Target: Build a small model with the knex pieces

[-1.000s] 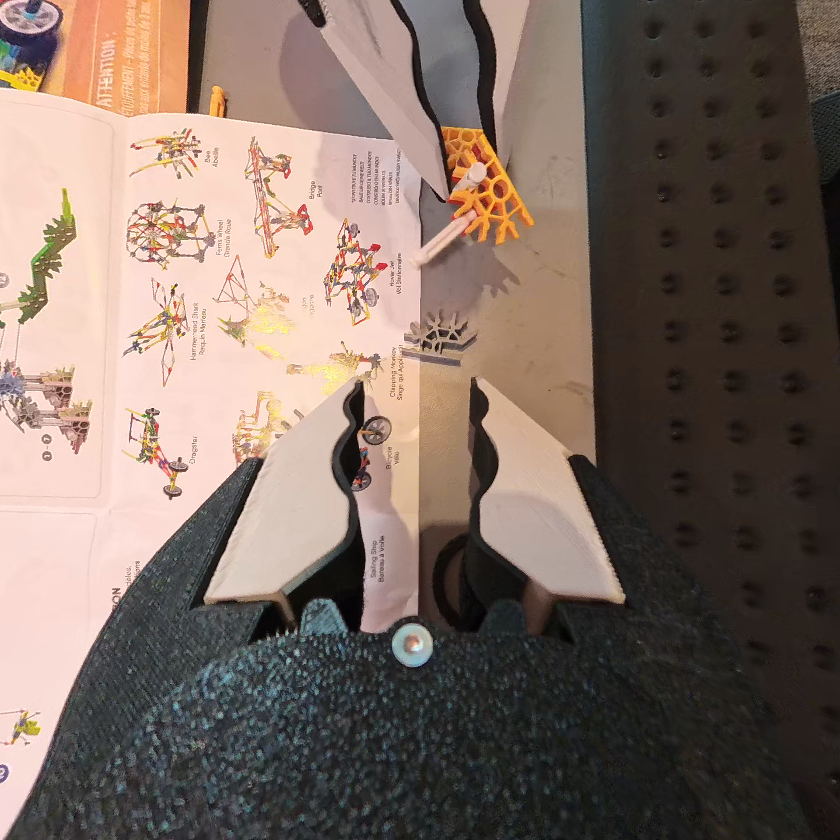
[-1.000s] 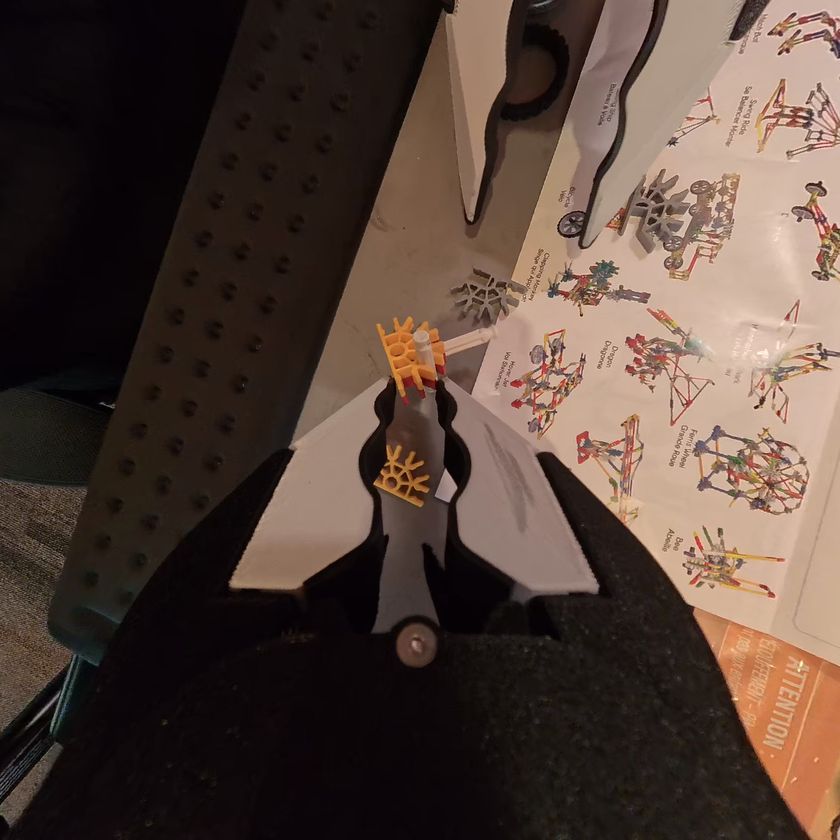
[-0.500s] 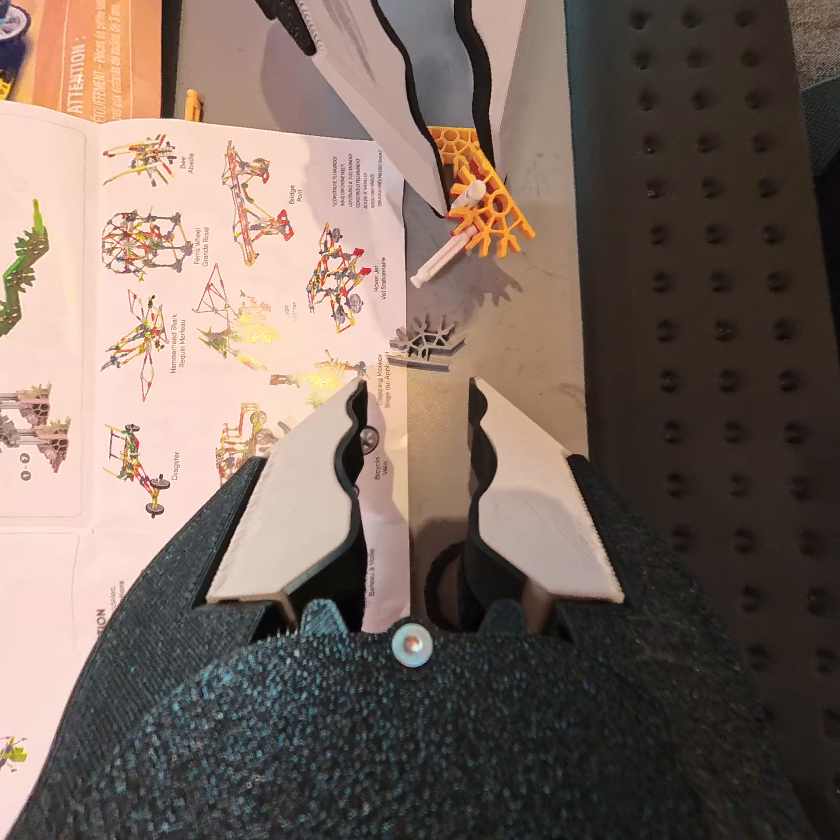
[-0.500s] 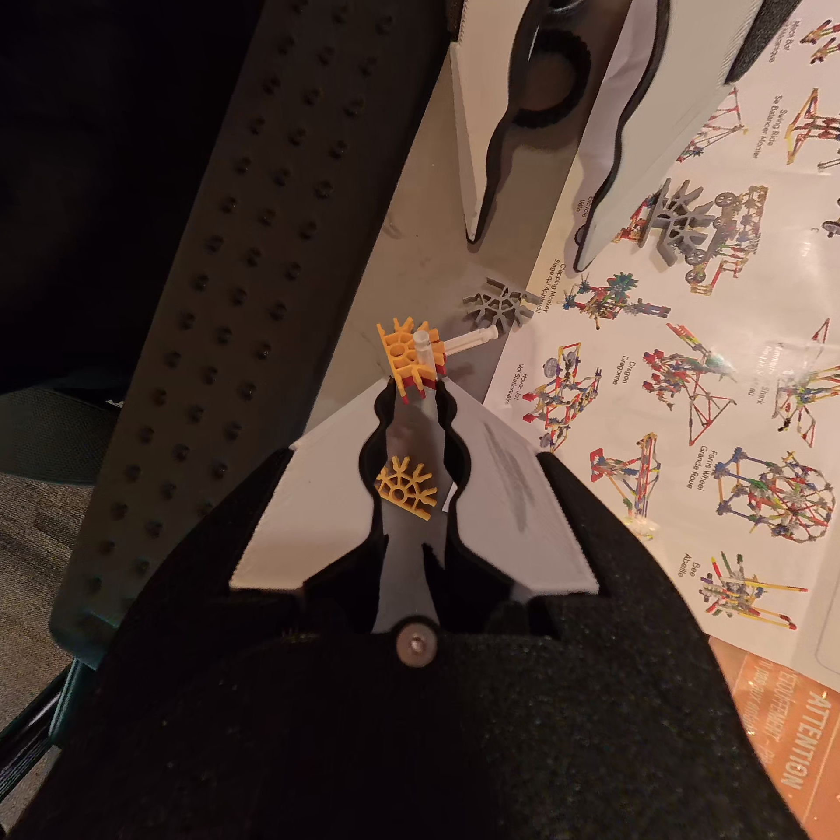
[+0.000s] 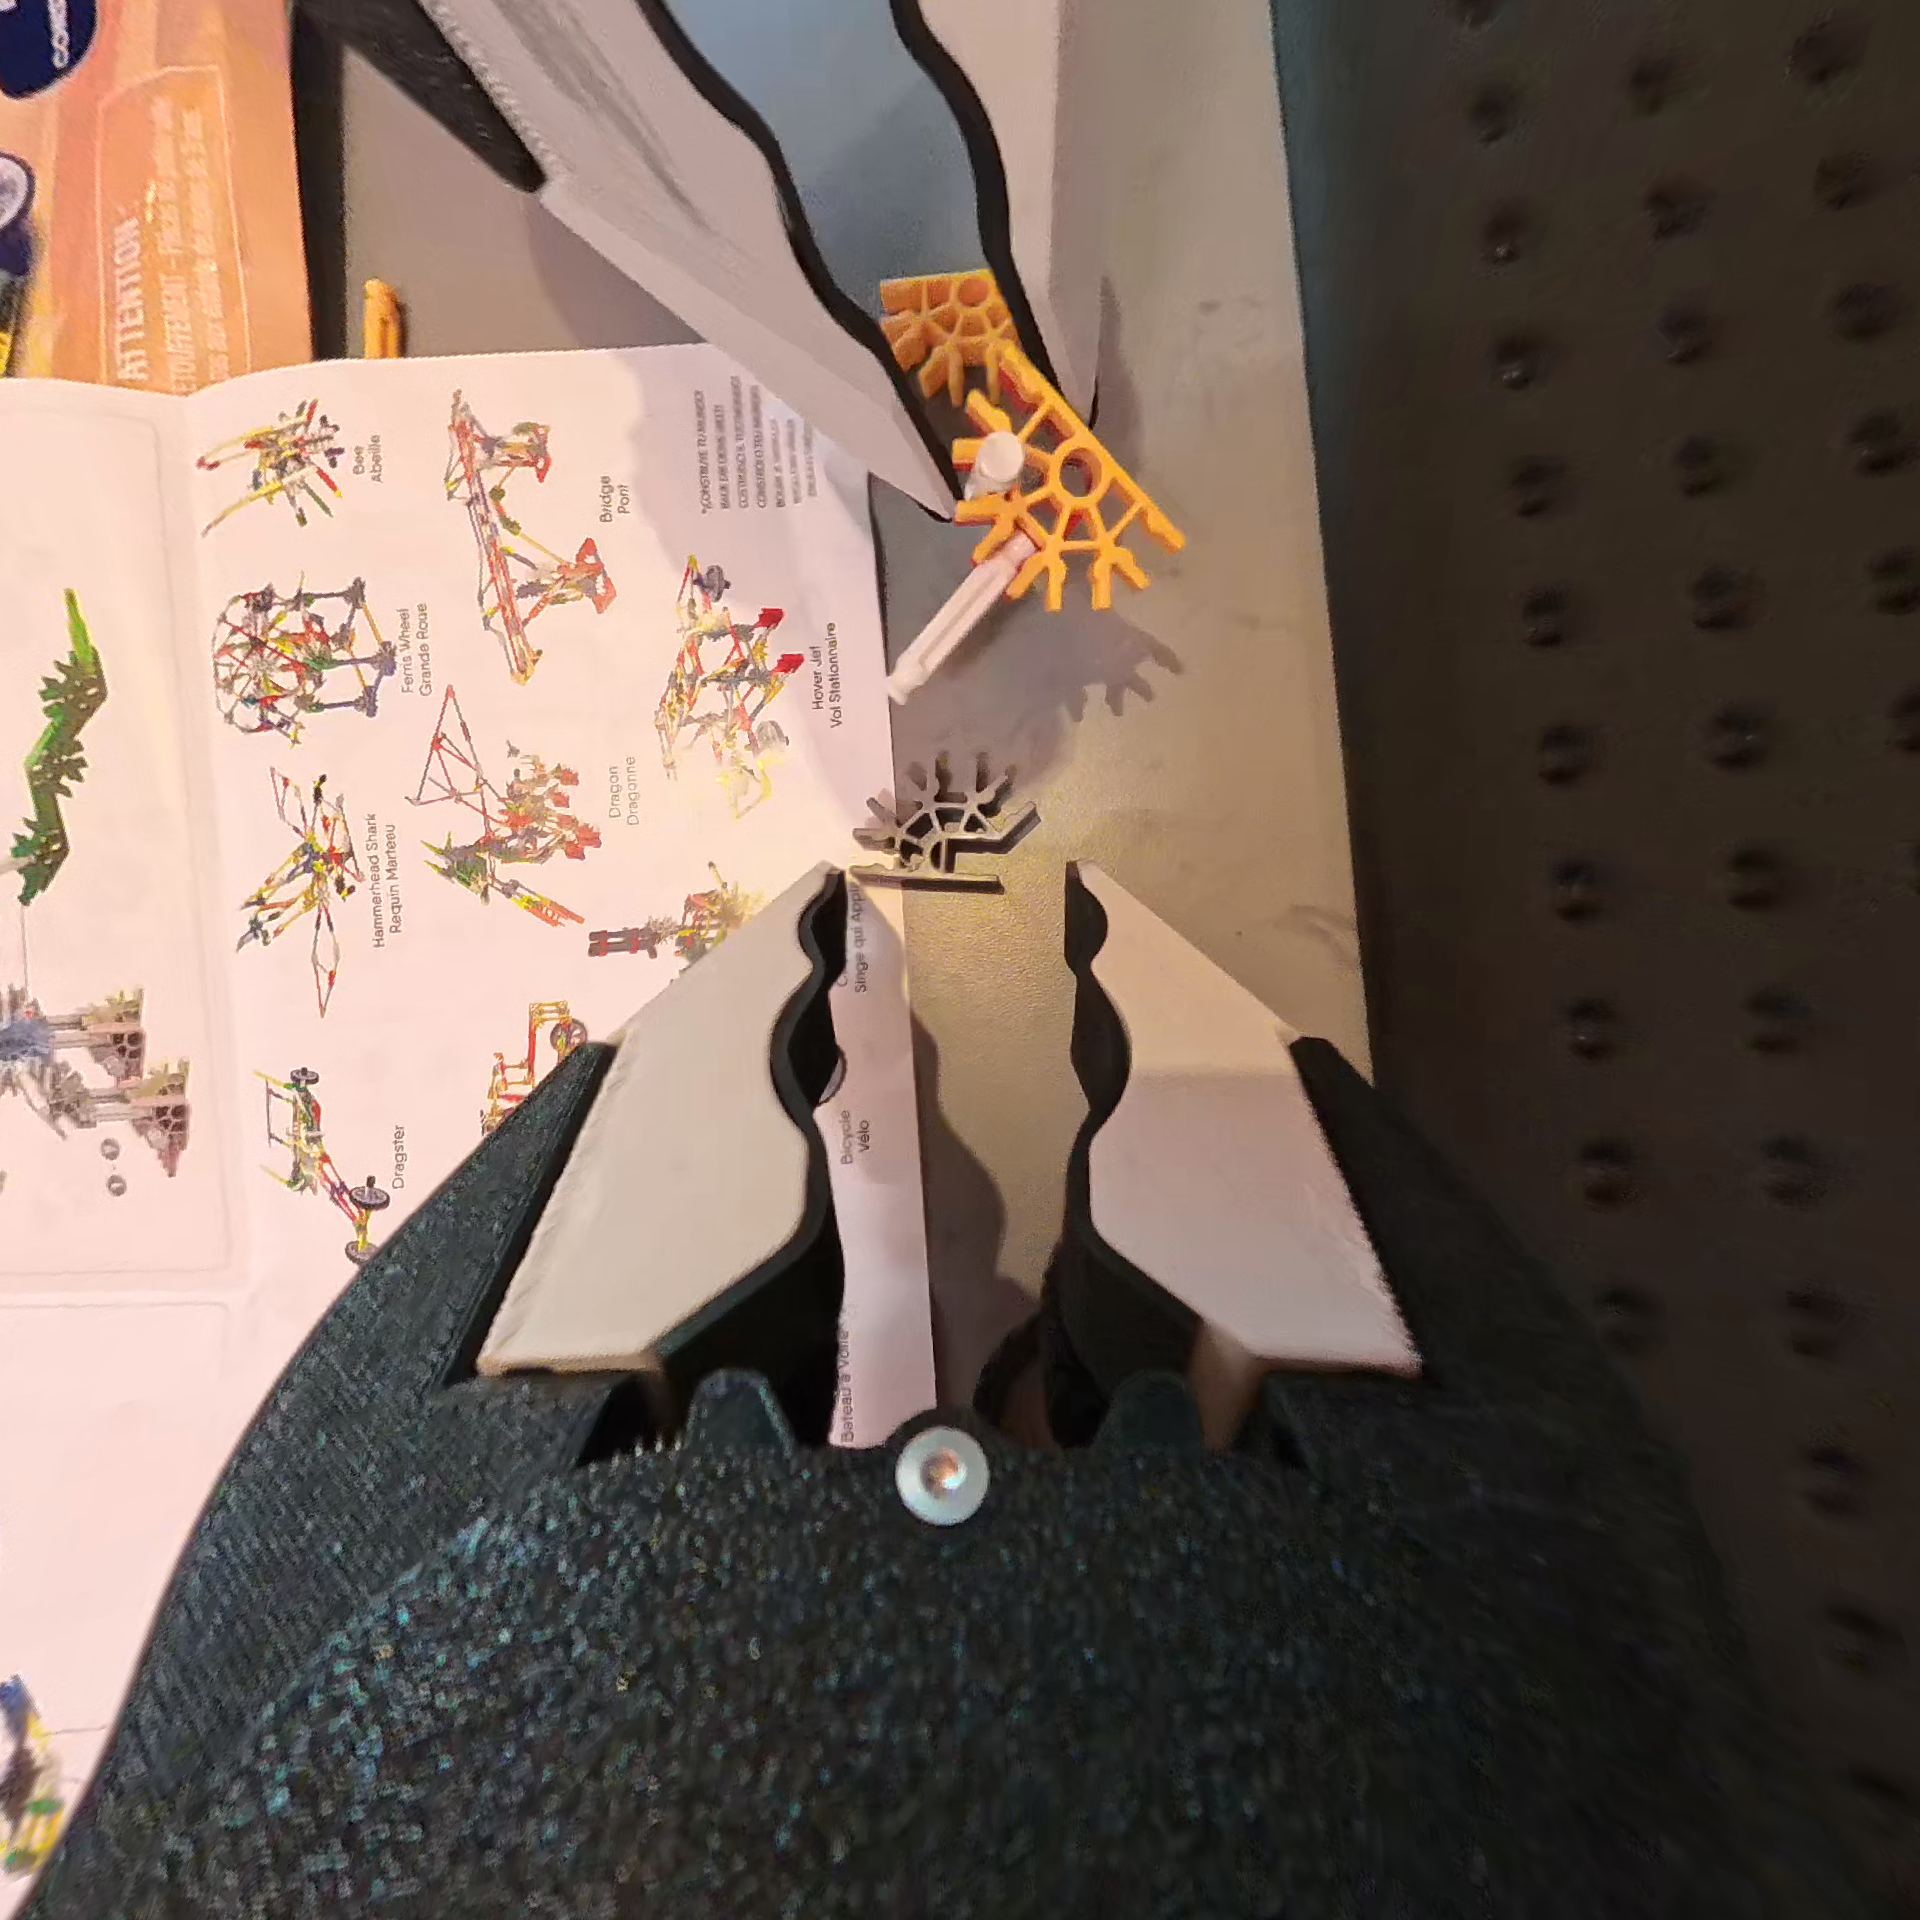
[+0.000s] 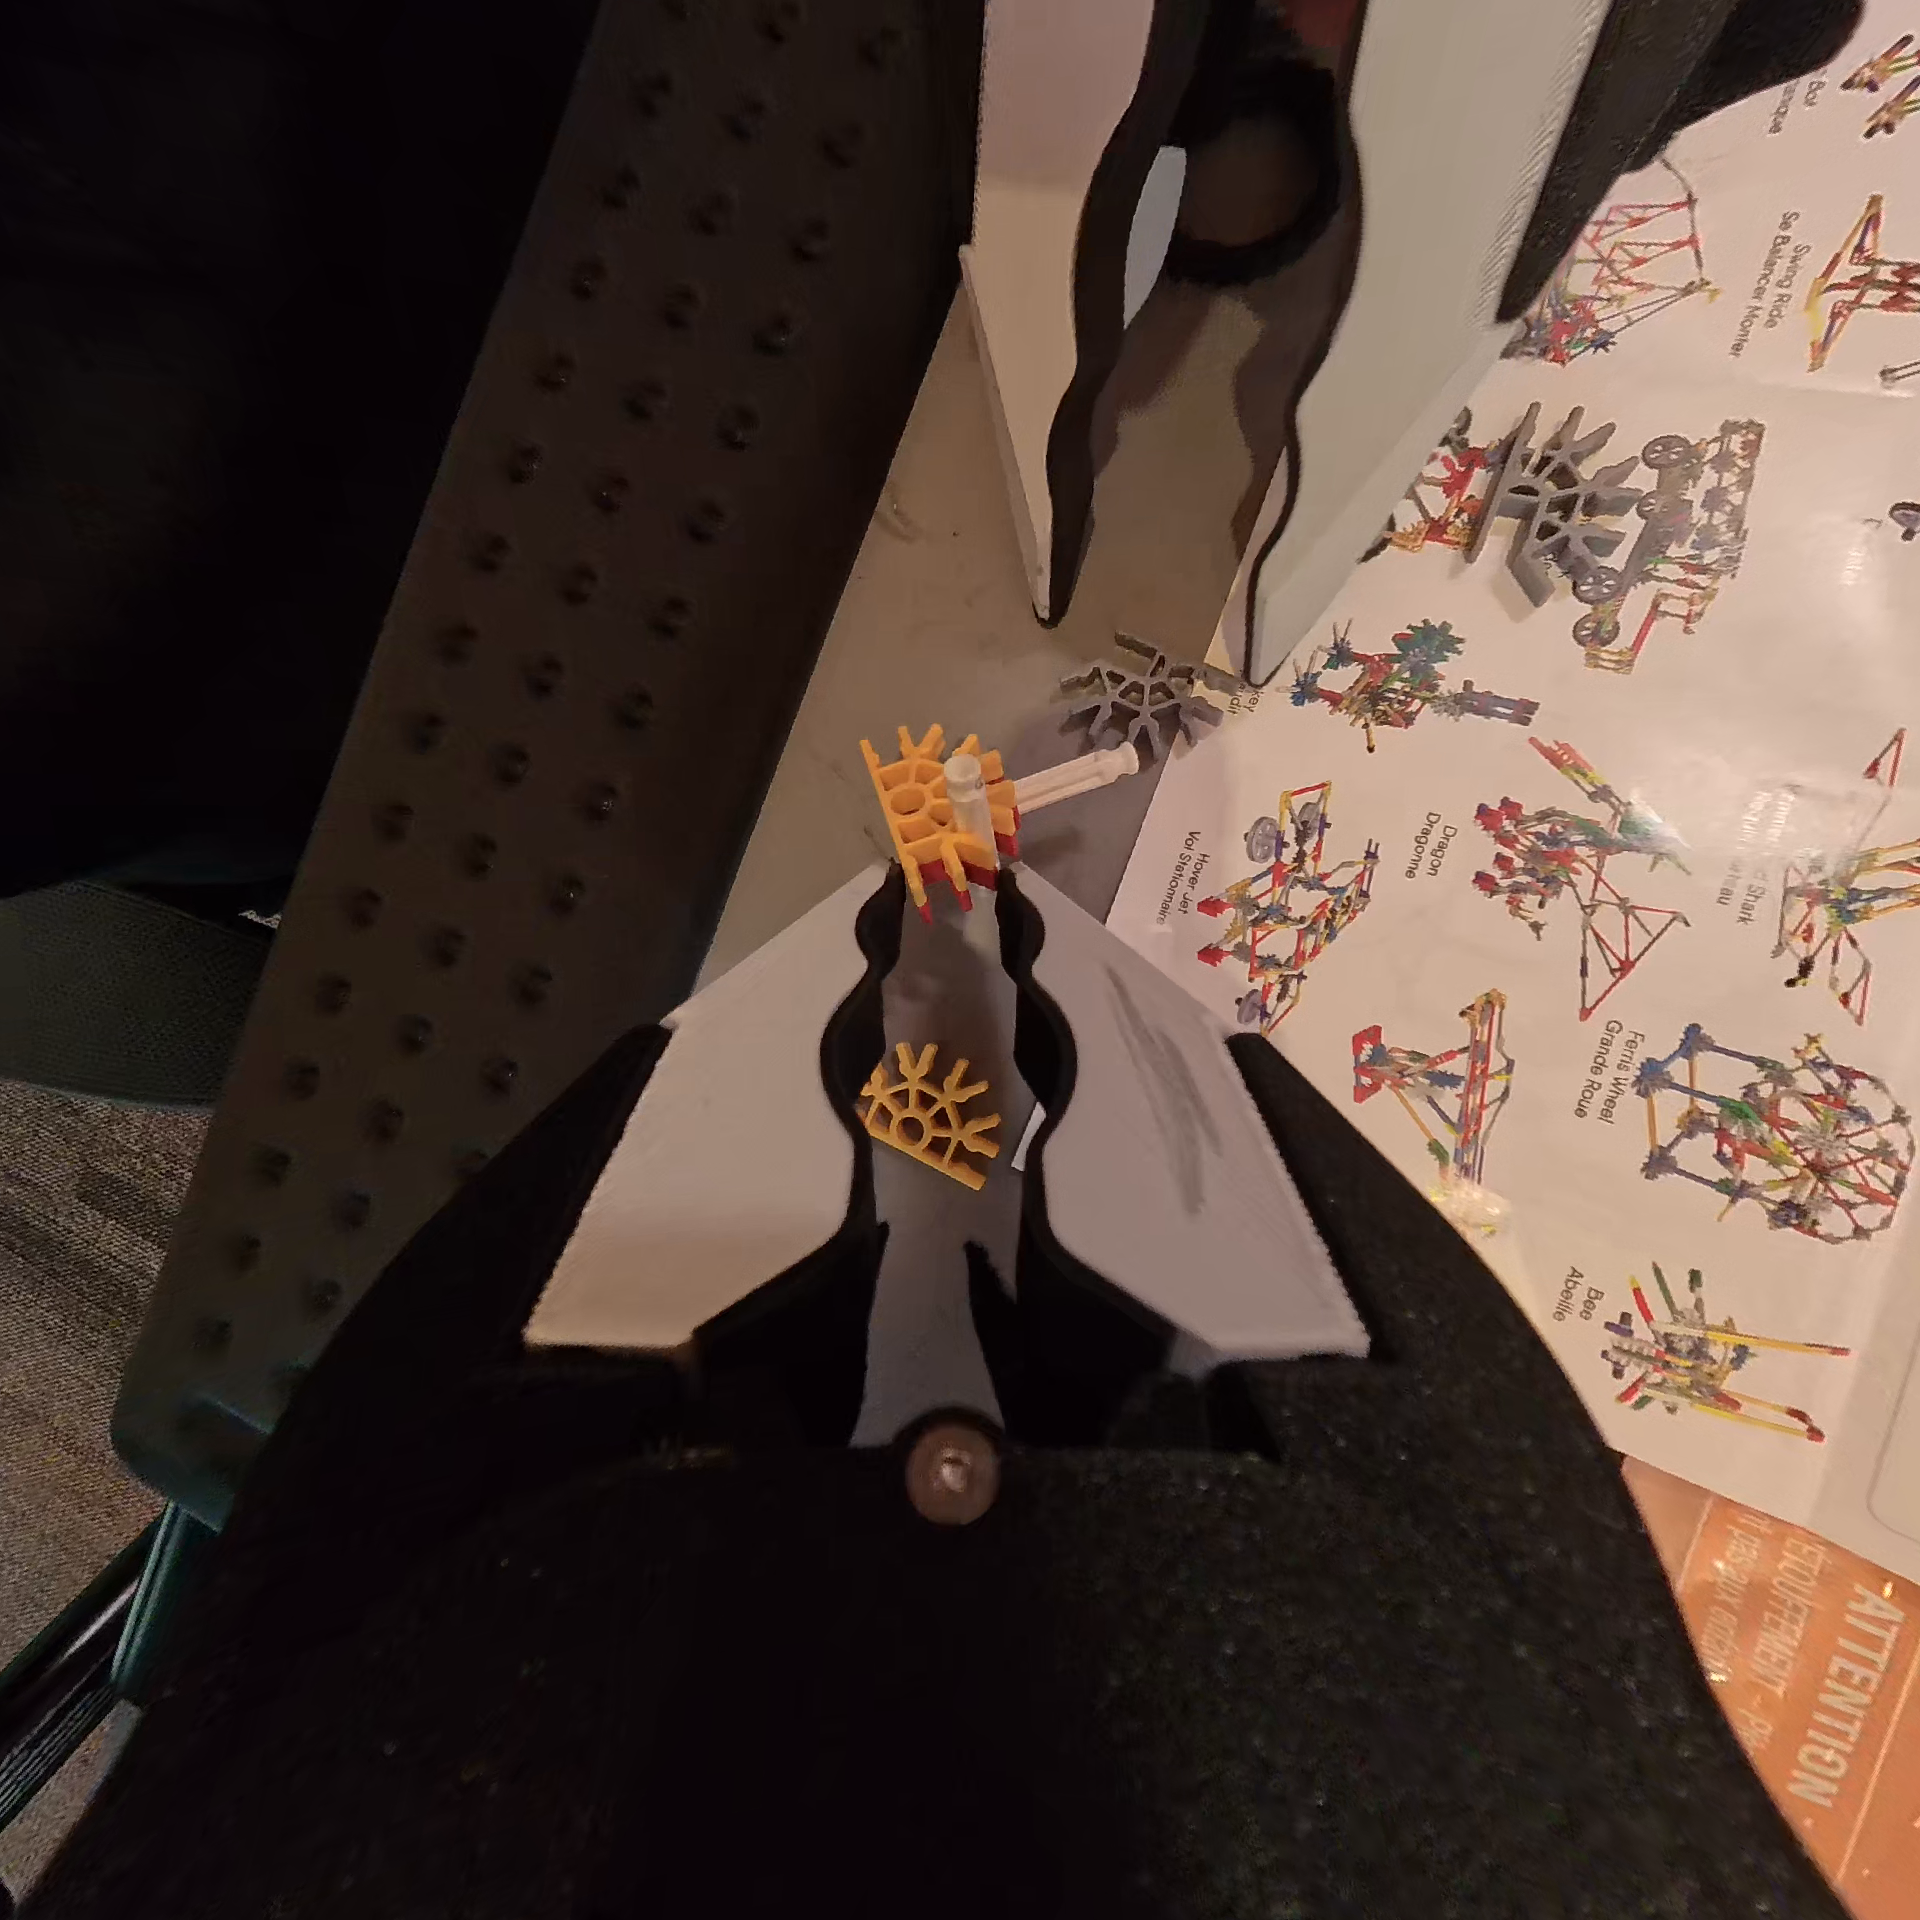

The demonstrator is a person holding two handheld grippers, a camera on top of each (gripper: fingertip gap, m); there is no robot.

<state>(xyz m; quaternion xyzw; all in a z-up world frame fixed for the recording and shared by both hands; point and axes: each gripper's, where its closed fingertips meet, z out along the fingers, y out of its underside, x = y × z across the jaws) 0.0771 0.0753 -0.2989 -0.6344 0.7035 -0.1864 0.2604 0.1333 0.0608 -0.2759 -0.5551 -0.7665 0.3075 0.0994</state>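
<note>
My right gripper (image 6: 945,885) is shut on a small assembly (image 6: 925,810) of yellow connectors, red parts and white rods, held just above the grey table. The assembly (image 5: 1070,499) and the right gripper (image 5: 1013,452) also show at the top of the left wrist view. My left gripper (image 5: 956,873) is open and empty, with its tips just short of a grey snowflake connector (image 5: 940,831) lying at the edge of the instruction sheet (image 5: 468,727). In the right wrist view that connector (image 6: 1138,696) lies right before the left gripper (image 6: 1148,639).
A loose yellow connector (image 6: 930,1117) lies on the table under my right fingers. A second grey connector (image 6: 1558,509) rests on the sheet. A black tyre ring (image 6: 1236,208) lies under the left gripper. A black perforated panel (image 5: 1662,831) borders the table. An orange box (image 5: 156,208) lies beyond the sheet. There is about 7 cm between the tips of the two grippers.
My left gripper has moved forward, so the grey connector and the right gripper are nearer to it. The right gripper still holds the yellow assembly in place.
</note>
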